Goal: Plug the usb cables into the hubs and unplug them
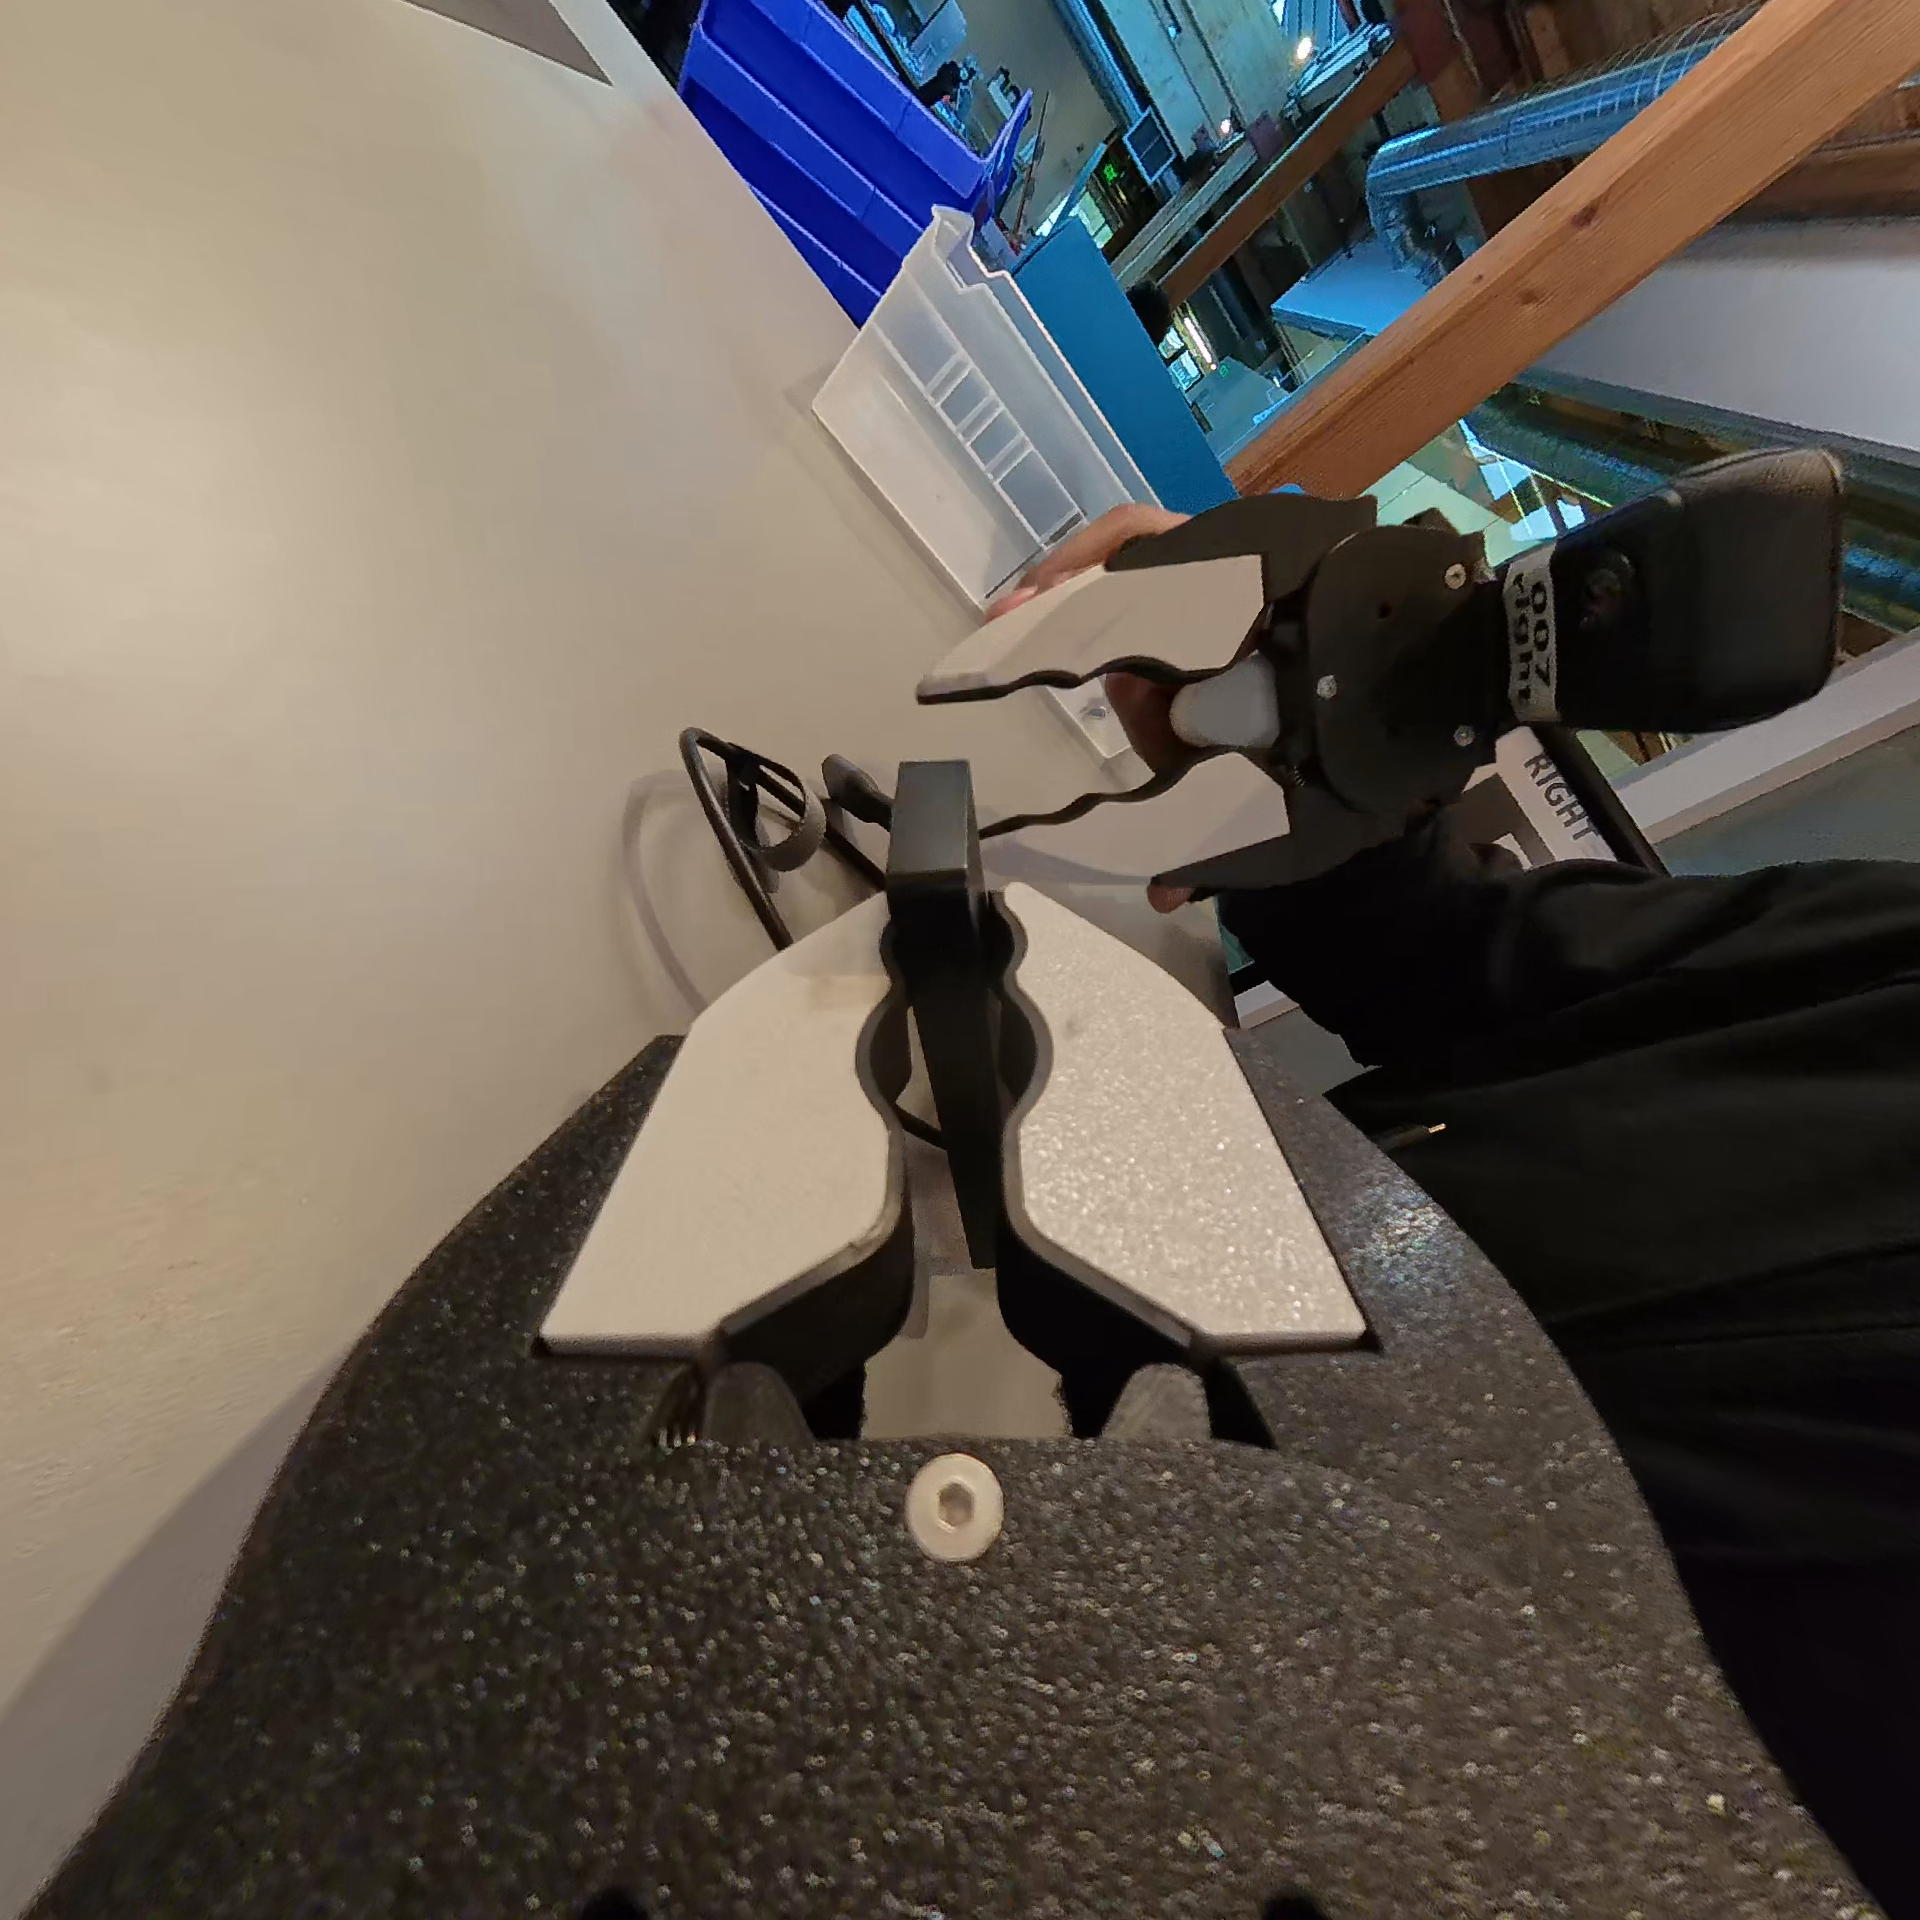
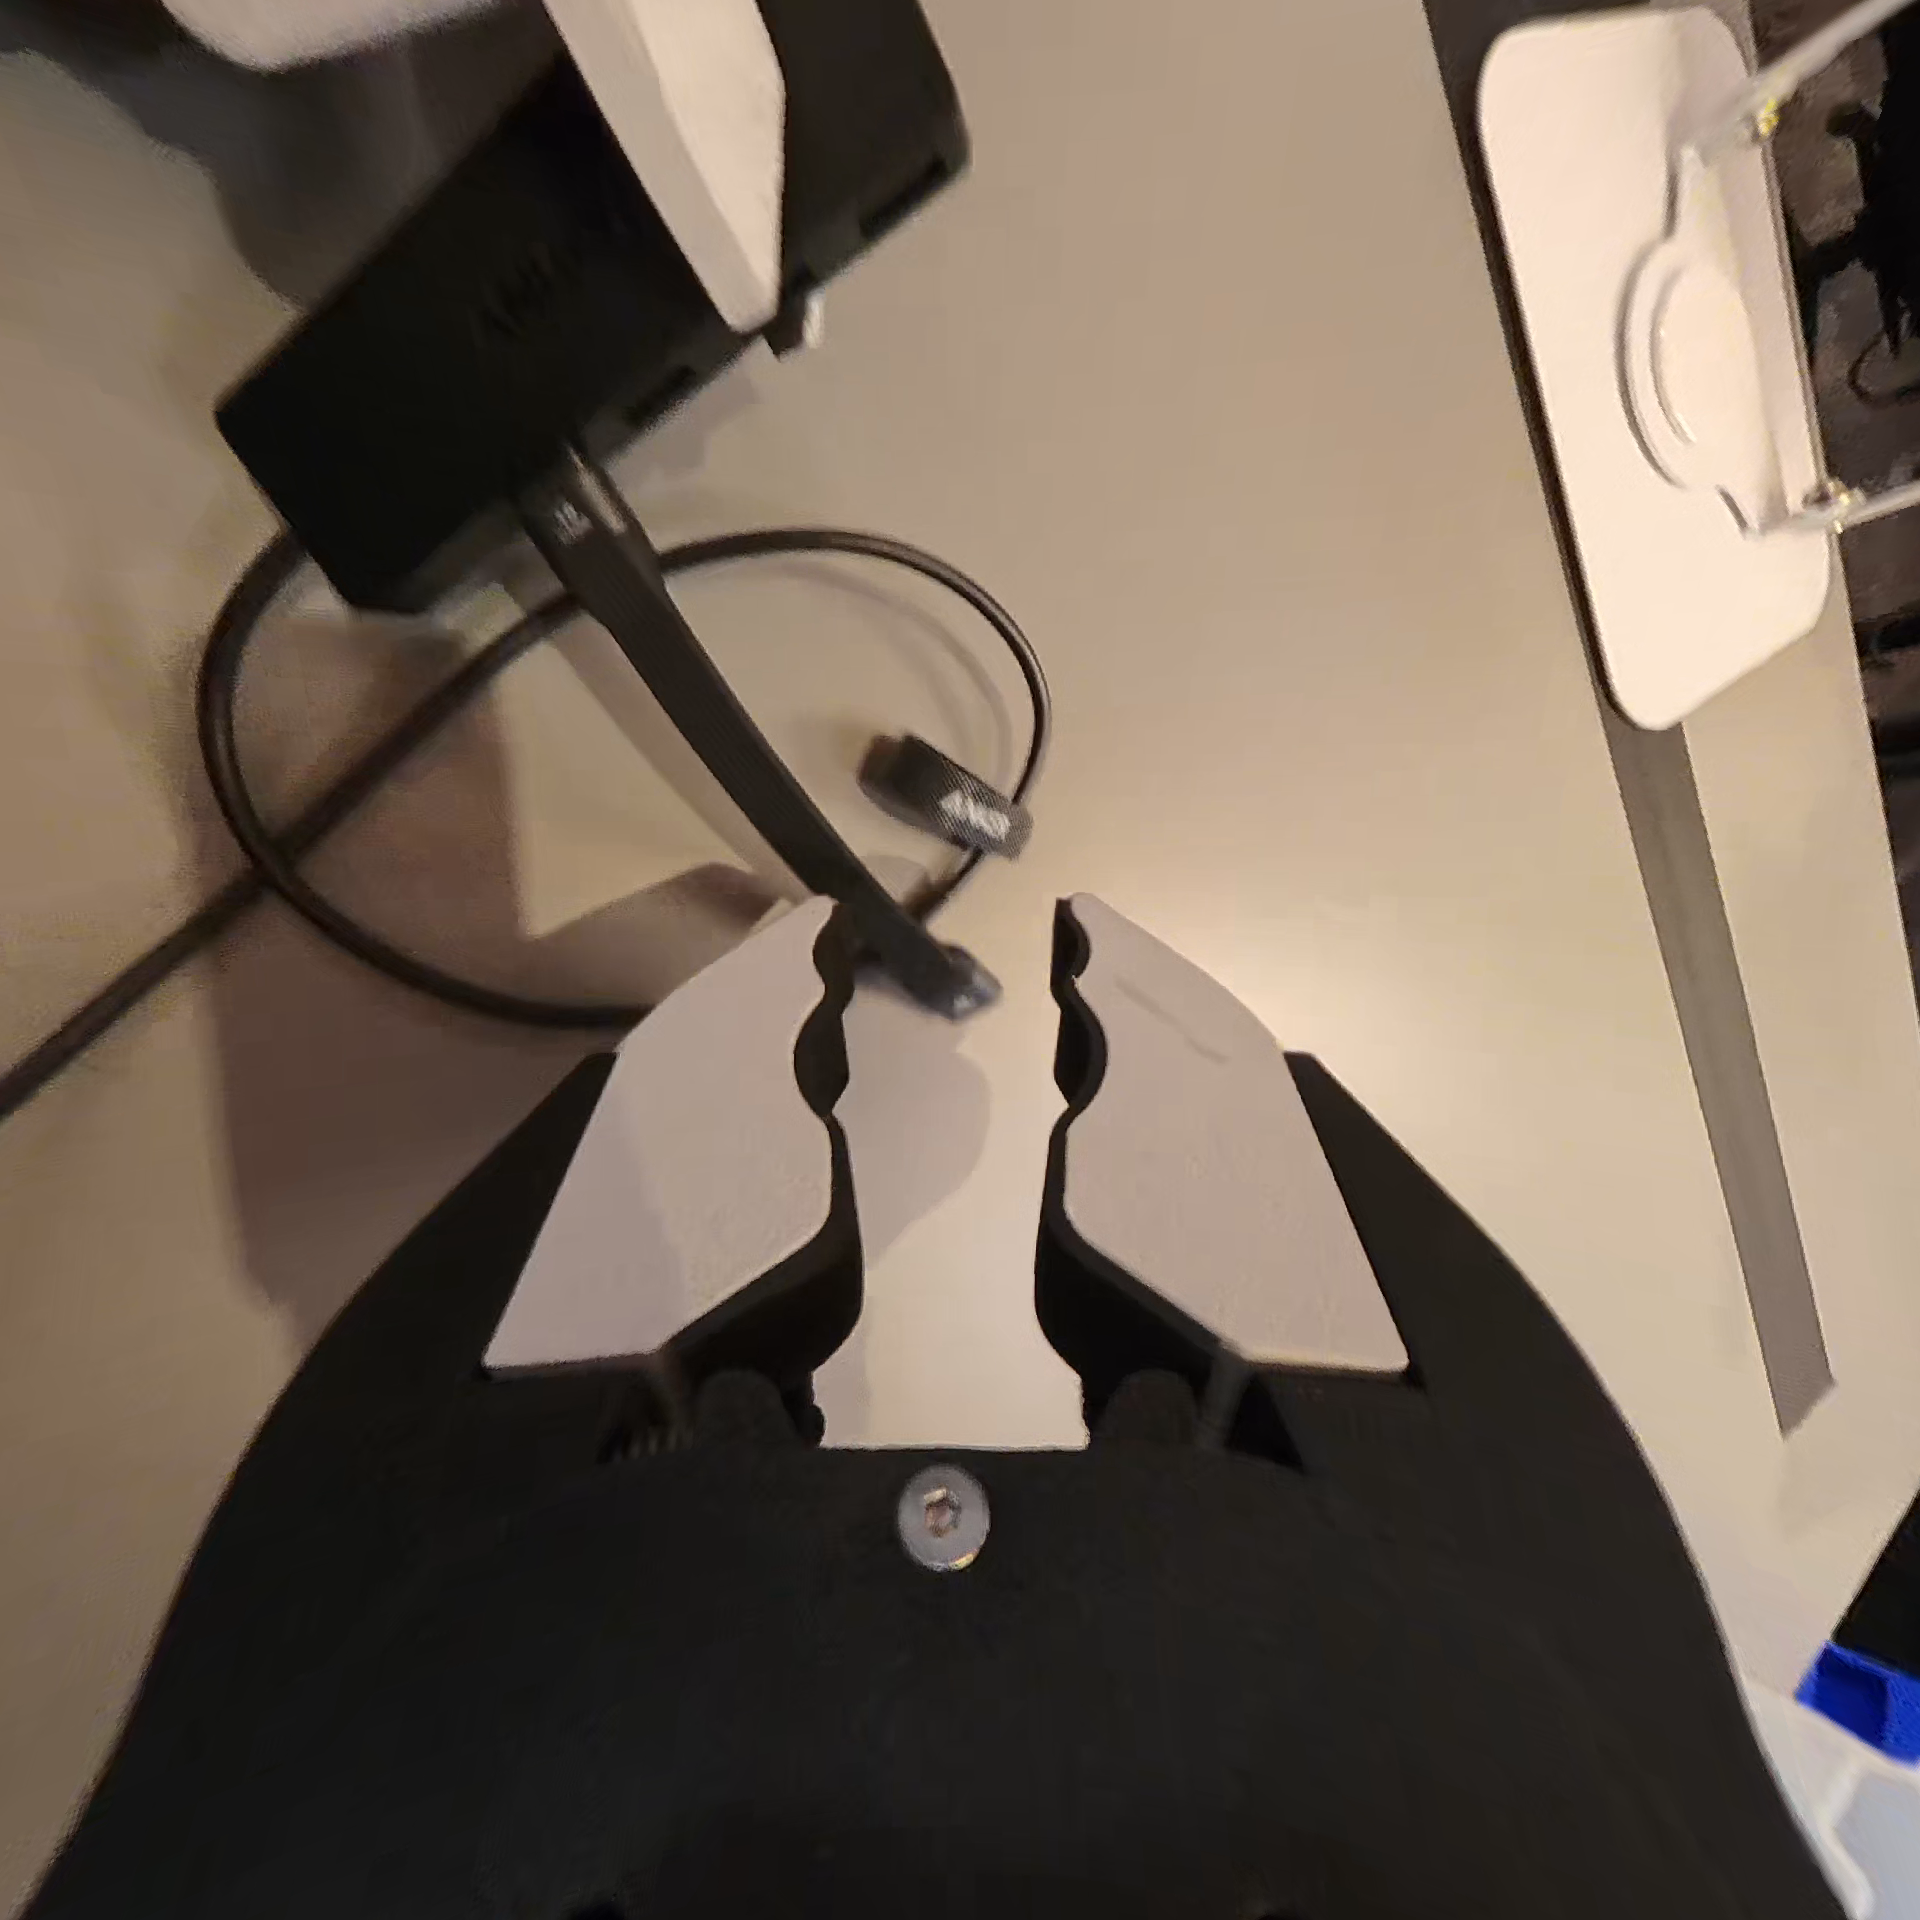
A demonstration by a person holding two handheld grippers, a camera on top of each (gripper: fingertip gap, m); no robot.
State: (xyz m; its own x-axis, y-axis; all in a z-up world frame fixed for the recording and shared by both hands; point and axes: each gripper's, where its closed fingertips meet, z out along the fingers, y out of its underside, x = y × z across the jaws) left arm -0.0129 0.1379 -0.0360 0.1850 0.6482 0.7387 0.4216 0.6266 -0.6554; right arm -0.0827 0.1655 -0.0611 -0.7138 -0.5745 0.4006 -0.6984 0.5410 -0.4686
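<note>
My left gripper point(image 1: 945, 925) is shut on a flat black hub point(image 1: 935, 935), which stands edge-on between its grey pads above the table. The hub also shows in the right wrist view point(image 2: 540, 312), with one left finger point(image 2: 696, 156) across it. A flat black cable point(image 2: 675, 707) runs from the hub's end down to a plug point(image 2: 961, 992), which lies between the tips of my open right gripper point(image 2: 948, 935). In the left wrist view the right gripper point(image 1: 961, 758) hovers open just beyond the hub.
A round black cable point(image 2: 1023, 665) loops on the white table point(image 1: 312, 623), with a dark strap point(image 2: 945, 805) on it. A clear compartment box point(image 1: 987, 416) and blue bins point(image 1: 831, 135) stand beyond. A white plate point(image 2: 1538, 343) lies at the table's right edge. The grippers' ends are close to 9 cm from one another. The dark strap point(image 2: 945, 805) is about 4 cm from my right fingertips.
</note>
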